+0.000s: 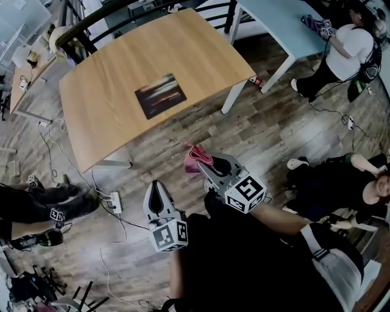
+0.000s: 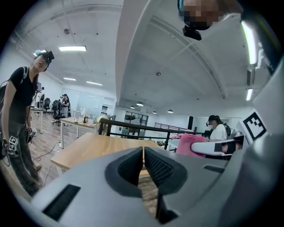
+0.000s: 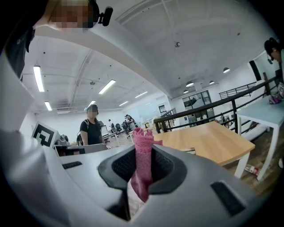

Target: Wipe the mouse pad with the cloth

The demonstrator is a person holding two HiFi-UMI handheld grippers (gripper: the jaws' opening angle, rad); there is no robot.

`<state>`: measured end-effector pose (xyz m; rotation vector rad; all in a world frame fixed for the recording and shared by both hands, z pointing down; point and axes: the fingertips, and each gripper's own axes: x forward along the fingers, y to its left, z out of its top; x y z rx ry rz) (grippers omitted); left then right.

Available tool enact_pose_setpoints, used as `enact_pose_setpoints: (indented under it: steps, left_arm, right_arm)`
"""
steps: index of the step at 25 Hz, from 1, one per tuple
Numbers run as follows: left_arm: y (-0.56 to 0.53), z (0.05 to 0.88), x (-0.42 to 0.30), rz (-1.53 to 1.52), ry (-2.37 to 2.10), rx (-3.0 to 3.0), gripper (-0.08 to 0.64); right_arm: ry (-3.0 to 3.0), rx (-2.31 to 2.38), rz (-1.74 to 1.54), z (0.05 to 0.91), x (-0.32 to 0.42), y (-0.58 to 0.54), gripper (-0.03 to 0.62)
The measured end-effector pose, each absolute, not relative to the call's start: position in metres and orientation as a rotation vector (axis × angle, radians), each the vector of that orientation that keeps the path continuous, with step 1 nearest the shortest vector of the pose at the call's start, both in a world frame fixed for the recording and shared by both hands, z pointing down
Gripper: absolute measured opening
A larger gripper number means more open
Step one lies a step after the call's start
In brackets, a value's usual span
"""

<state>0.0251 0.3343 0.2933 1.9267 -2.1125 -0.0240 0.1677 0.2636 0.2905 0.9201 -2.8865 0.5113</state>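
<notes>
The right gripper [image 3: 143,153] is clamped on the pink cloth [image 3: 143,137]. Its two jaws press the fabric from both sides. A bunched end of the cloth sticks up past the jaw tips and a loose fold hangs down behind them. In the head view this gripper is held over the wooden floor [image 1: 274,122], on the near side of the wooden table [image 1: 109,67], not touching it.

The left gripper [image 2: 143,150] has its jaws together, the ribbed pads meeting in a thin line with nothing between them. It is held just to the left of the right gripper and a little nearer, also over the floor and touching nothing.

The mouse pad [image 1: 160,95] is a dark rectangle lying flat on the table, close to the table's near edge and well apart from both grippers and the cloth. Nothing else lies on that table.

A white power strip [image 1: 114,201] with trailing cables lies on the floor to the left of the left gripper. A light blue table [image 1: 274,18] stands far right, with a person in a white top [image 1: 347,46] beside it.
</notes>
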Motion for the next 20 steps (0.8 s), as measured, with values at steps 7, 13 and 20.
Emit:
enact_pose_setpoints:
  steps: [7, 13, 20]
  left_arm:
    - [0.290, 0.304, -0.001, -0.004, -2.119, 1.886, 0.031]
    - [0.241, 0.322, -0.040, 0.004, -2.061, 1.906, 0.031]
    - [0.178, 0.349, -0.099, 0.035, -1.939, 1.940, 0.031]
  right_arm:
    - [-2.882, 0.872, 0.535, 0.297, 0.139, 0.211, 0.064]
    - [-2.863, 0.894, 0.542, 0.306, 0.101, 0.163, 0.064]
    - [-2.806, 0.986, 0.566, 0.318, 0.042, 0.095, 0.064]
